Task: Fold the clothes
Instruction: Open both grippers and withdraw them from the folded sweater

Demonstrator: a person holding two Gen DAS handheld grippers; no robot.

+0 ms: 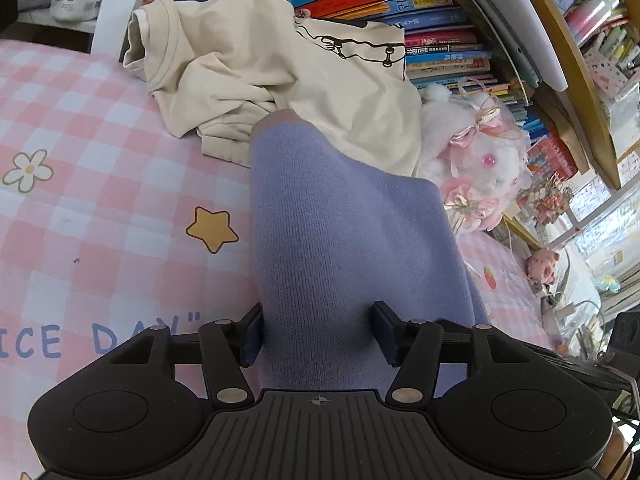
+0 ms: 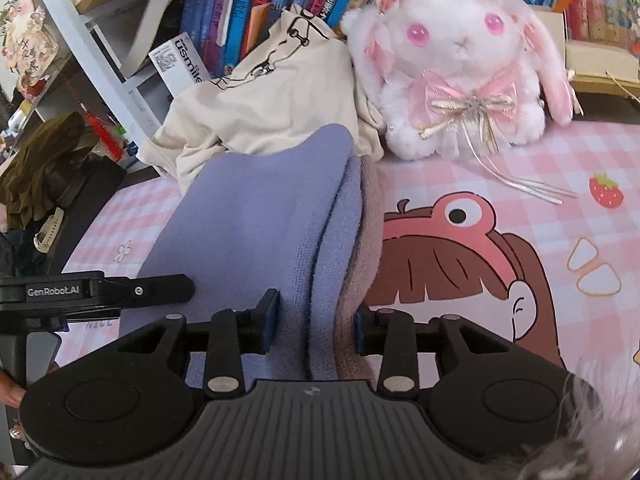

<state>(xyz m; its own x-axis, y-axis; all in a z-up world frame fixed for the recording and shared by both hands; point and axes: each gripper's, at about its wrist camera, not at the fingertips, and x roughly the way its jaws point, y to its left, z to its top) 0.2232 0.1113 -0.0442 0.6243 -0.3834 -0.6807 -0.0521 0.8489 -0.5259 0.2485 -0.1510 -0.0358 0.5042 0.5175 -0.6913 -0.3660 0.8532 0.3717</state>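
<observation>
A lavender knit garment [image 1: 340, 232] lies on the pink checked mat [image 1: 100, 160], folded into a thick stack with a pinkish layer at its right edge [image 2: 368, 240]. My left gripper [image 1: 316, 334] has its jaws apart, with the lavender fabric bulging between the pads, and I cannot tell if they press it. My right gripper [image 2: 316, 324] stands with its pads against both sides of the stack's folded edges [image 2: 320, 280], shut on it. A crumpled cream T-shirt [image 1: 260, 72] with a black line drawing lies behind the lavender garment, also in the right wrist view [image 2: 256, 108].
A white and pink plush rabbit [image 2: 460, 60] sits on the mat to the right of the cream shirt. Rows of books [image 1: 400, 4] stand behind. The left gripper's body [image 2: 96, 292] shows at the left edge. A dark cloth heap [image 2: 44, 164] lies off the mat.
</observation>
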